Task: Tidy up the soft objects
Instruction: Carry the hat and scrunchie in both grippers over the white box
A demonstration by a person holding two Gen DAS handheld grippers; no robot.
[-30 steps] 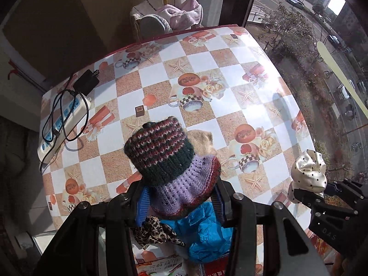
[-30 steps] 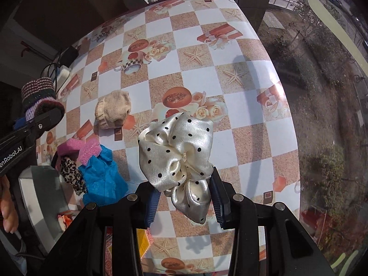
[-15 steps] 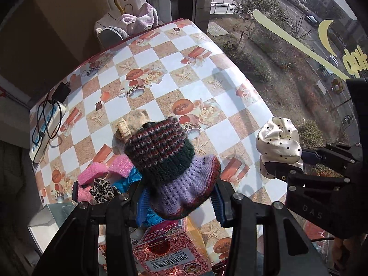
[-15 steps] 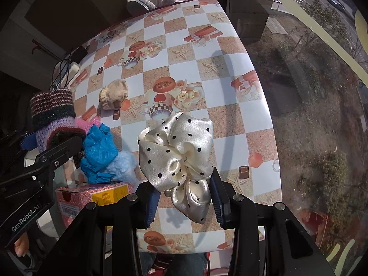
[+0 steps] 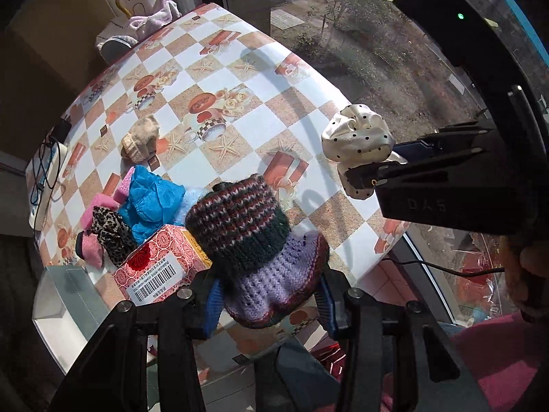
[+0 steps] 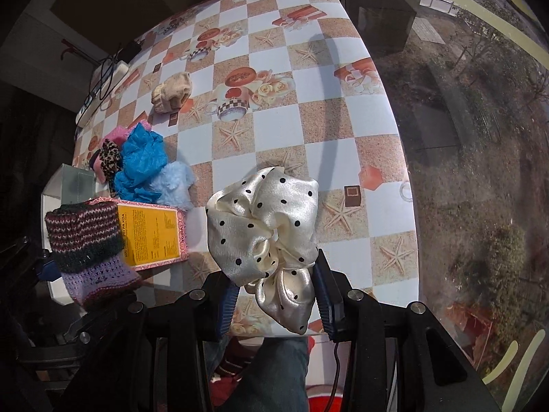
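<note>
Both of my hands have swung toward the near edge of the surface [image 6: 374, 178] since a second ago: the red patterned box [image 5: 161, 261], barely in view before, now sits just below and left of the knitted hat [image 5: 254, 240], and the clear container [image 5: 65, 295] at the near-left corner has come into sight.

My left hand-held gripper [image 5: 267, 304] is clenched on the hat's lilac brim, holding it clear of the surface with the striped crown pointing away from me. My right hand-held gripper [image 6: 276, 297] grips the cream polka-dot scrunchie [image 6: 267, 226] by its lower tail, also lifted, above the near edge of the surface. In the left view the scrunchie hangs to the right of the hat, well apart from it.

Left behind on the surface are the blue crinkled fabric [image 6: 140, 161], a pale blue fluffy piece [image 6: 175, 185] touching it, a leopard scrunchie [image 6: 109, 154], pink pieces and a tan sock [image 6: 171, 91] farther back.

I judge this the carry step: both items are picked and travelling to wherever they get sorted. I cannot tell for certain which receptacle is meant; the clear container looks likeliest. Next I need to bring each item over the opening, lower it, then release one at a time so neither snags on a pad.
</note>
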